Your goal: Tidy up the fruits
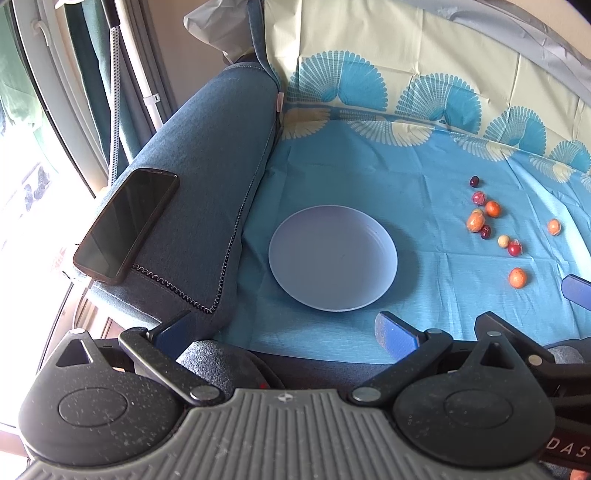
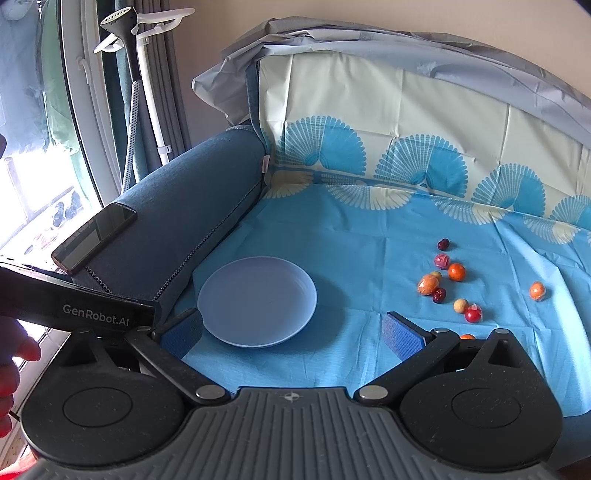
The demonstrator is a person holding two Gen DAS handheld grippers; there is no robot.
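Ten or so small fruits are scattered on the blue cloth over a sofa seat, right of the pale plate, which is seen bare. The fruits are roundish, so no clear long axis or heading can be told; the scatter is strung from far to near. Left claw is seen with fingers spread wide, nothing between them, low at the seat's front edge. Right claw is likewise spread apart and holds nothing, near the plate. Only the right view shows the garment steamer head by the window; the nearest orange fruit is shown whole in the left view, half hidden in the right. A phone lies on the armrest in both.
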